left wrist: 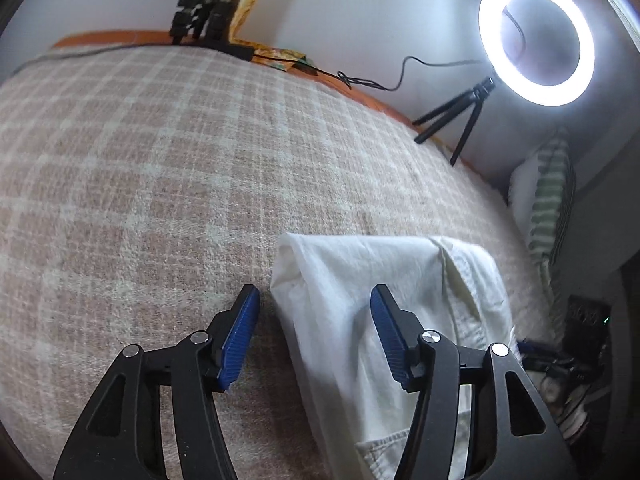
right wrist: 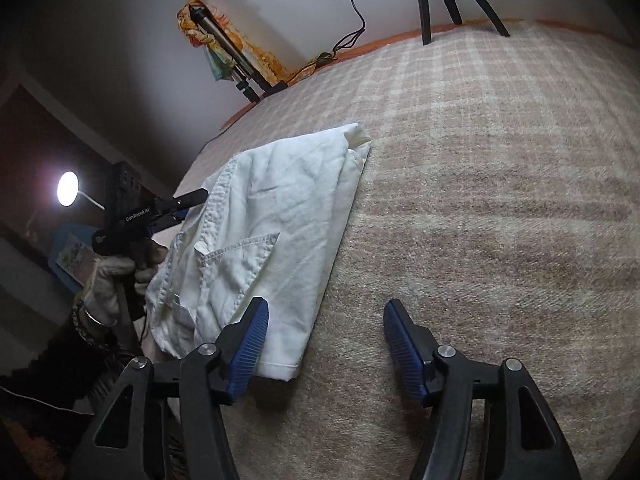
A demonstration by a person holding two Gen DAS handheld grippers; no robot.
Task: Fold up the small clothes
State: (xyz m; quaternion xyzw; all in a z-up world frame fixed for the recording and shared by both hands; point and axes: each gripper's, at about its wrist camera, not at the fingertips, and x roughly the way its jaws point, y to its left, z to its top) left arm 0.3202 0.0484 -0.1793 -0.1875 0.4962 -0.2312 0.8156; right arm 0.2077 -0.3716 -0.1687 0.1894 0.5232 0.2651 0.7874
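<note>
- We see a white garment (left wrist: 360,320) folded into a long, narrow bundle on a bed covered by a pink-and-cream checked blanket (left wrist: 160,180).
- Its long axis runs from the near edge of the bed toward the far edge along the wall; in the right wrist view (right wrist: 272,232) it slants from the lower left up to a folded corner at the upper right.
- A stitched pocket (right wrist: 236,256) shows on the near half of the garment, and a seamed hem runs along its left side.
- Our left gripper (left wrist: 316,332) stands about half open; its left pad (left wrist: 238,340) is over the bare blanket, its right pad (left wrist: 390,340) is over the cloth, and the garment's left fold edge lies between them. We cannot see either pad pressing the cloth.
- Our right gripper (right wrist: 324,344) is likewise spread apart, with nothing held; its left pad (right wrist: 248,352) is over the garment's near corner, its right pad (right wrist: 404,352) over the bare blanket.
- In the right wrist view a gloved hand (right wrist: 112,280) holds the other gripper at the garment's left side.
- A lit ring light (left wrist: 536,40) on a small tripod stands at the far edge of the bed.
</note>
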